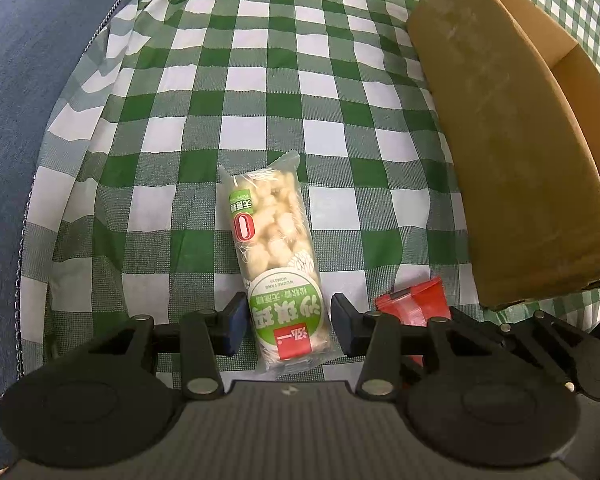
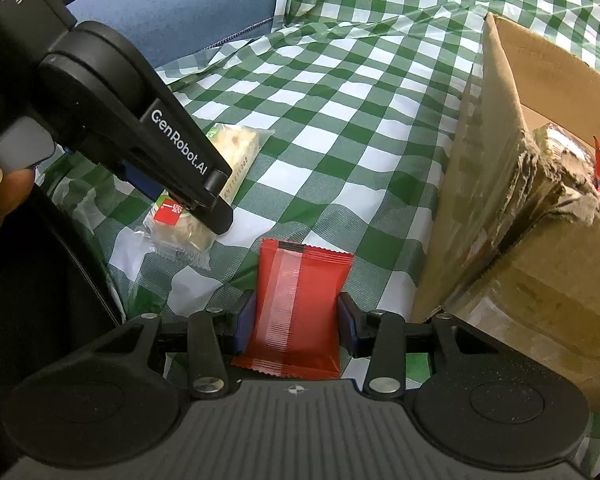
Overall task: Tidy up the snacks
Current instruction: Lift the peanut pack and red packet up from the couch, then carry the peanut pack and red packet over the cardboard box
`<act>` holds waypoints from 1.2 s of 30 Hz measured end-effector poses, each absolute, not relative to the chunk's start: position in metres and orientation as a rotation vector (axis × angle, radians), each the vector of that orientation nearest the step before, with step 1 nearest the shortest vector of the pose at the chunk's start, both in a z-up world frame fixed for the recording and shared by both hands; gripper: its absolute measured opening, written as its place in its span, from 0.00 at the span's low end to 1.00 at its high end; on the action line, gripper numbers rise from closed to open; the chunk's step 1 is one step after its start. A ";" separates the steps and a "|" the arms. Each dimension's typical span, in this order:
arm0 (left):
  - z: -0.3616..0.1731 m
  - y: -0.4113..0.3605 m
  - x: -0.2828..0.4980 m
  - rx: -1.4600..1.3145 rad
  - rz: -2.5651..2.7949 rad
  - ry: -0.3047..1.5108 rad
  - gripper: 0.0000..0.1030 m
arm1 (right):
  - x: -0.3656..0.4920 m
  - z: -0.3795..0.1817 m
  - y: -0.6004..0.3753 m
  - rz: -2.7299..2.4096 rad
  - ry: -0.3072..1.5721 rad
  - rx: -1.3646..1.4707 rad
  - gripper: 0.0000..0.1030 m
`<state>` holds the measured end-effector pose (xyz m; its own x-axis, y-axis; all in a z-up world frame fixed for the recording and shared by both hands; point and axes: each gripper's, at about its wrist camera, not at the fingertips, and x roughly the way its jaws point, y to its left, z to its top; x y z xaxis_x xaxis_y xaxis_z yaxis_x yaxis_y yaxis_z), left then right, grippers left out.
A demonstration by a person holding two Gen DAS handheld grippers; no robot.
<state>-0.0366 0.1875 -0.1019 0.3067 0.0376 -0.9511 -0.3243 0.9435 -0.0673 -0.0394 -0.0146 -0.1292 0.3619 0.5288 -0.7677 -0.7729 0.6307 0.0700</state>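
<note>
Some snacks apparently already lay in the cardboard box. Two remained on the cloth: the green-labelled pack was straddled by the spread left gripper, the red packet by the spread right gripper.

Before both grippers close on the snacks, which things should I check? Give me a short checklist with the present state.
1. Green snack pack lies between the left gripper fingers: ok.
2. Left fingers have a gap on both sides of the pack, so the jaws are open: ok.
3. Red packet sits between the right gripper fingers: ok.
4. Right pads touch the packet: cannot tell.
5. Cardboard box is open at the top to receive snacks: ok.
6. Free room inside the box: cannot tell.
</note>
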 end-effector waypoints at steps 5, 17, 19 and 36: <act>-0.103 0.187 -0.036 -0.256 0.239 1.245 0.44 | -0.041 -0.129 -0.015 0.857 0.843 -0.332 0.43; -0.089 0.193 -0.048 -0.300 0.194 1.160 0.40 | -0.061 -0.103 -0.023 0.879 0.756 -0.341 0.43; -0.084 0.196 -0.054 -0.323 0.183 1.128 0.40 | -0.067 -0.094 -0.030 0.873 0.733 -0.329 0.43; -0.066 0.197 -0.078 -0.405 0.123 0.999 0.39 | -0.090 -0.010 -0.132 0.694 0.478 -0.153 0.43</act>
